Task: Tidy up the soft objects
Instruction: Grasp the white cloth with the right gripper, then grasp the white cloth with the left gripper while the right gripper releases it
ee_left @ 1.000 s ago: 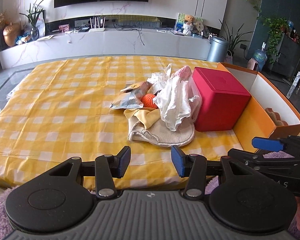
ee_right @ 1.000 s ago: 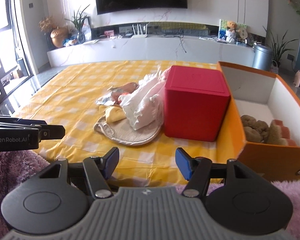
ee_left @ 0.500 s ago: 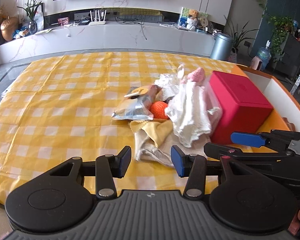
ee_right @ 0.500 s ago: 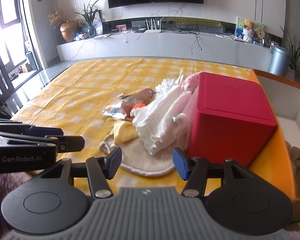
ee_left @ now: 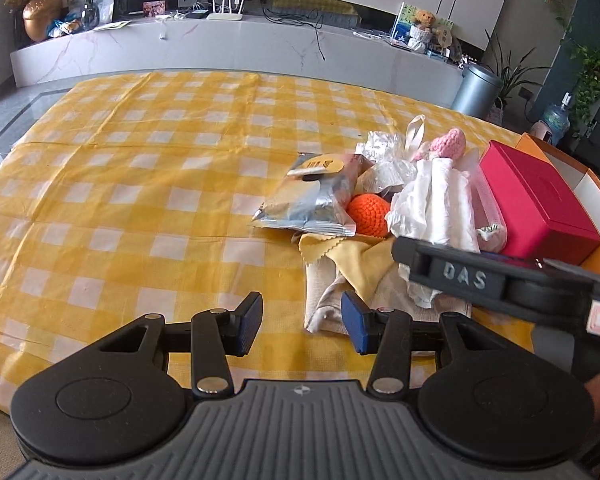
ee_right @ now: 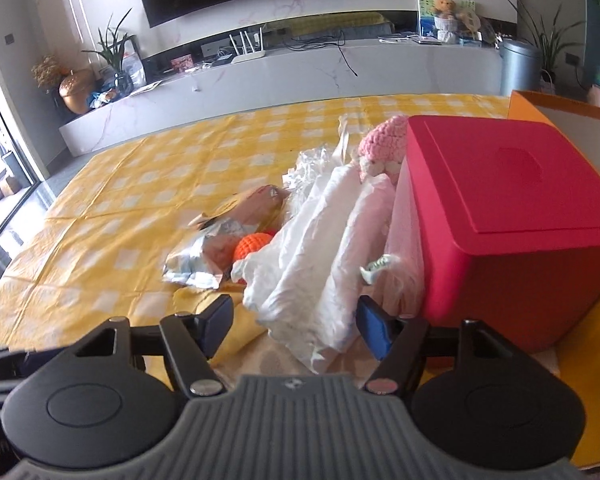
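Lying in a heap on the checked surface point(ee_left: 140, 184), against the red box point(ee_right: 512, 216): white cloth point(ee_right: 320, 256), pink knit toy point(ee_right: 384, 142), orange knit ball point(ee_left: 368, 214), yellow cloth point(ee_left: 348, 258), foil packet point(ee_left: 308, 204). Right tongs point(ee_right: 296, 322) were opening, straddling the white cloth's near edge, pads not pressing. Left tongs point(ee_left: 300, 322) stood spread and empty beside the beige cloth point(ee_left: 324, 300). Risk, judged: closing there could snag several layers, dragging packet or ball along.
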### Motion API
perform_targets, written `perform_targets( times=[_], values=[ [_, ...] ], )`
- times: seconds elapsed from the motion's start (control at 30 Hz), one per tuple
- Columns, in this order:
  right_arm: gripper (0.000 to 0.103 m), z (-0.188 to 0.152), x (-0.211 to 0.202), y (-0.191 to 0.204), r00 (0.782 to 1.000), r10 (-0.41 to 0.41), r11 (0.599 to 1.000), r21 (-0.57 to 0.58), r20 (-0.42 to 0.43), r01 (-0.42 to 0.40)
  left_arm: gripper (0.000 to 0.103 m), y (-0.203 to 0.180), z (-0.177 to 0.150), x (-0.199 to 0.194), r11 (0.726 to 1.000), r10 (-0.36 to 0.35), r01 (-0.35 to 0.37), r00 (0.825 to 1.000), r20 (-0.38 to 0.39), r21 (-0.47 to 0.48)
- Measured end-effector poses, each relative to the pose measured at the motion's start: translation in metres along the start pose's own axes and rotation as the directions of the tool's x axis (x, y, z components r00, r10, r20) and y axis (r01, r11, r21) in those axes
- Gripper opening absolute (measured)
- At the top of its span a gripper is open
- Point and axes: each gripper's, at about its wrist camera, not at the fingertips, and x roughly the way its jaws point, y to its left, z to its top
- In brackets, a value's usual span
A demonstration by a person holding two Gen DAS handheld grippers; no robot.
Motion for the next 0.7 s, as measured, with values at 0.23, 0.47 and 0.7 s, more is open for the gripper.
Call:
perform_targets(
  times=[0.23,0.47,0.7],
  values=[
    [0.017,0.002,-0.005,0.002,1.0,0.024,1.0,-0.008,-0.014,-0.025,0.054,-0.004,-0.002,-0.002,1.0,-0.006,0.006,1.0,0.002,0.024],
    [0.012,-0.008,-0.055,0.009,0.994,0.112,0.984,-0.14,-0.021,-0.114,0.054,-0.008,-0.012,-0.027,0.999,-0.042,0.042,0.999,0.015,0.019],
    [0.014,-0.044,-0.067,-0.017,0.984,0.113,0.975,-0.174,-0.137,-0.136,0.054,-0.018,-0.028,-0.037,0.993,-0.121,0.12,0.992,-0.03,-0.016]
  ],
)
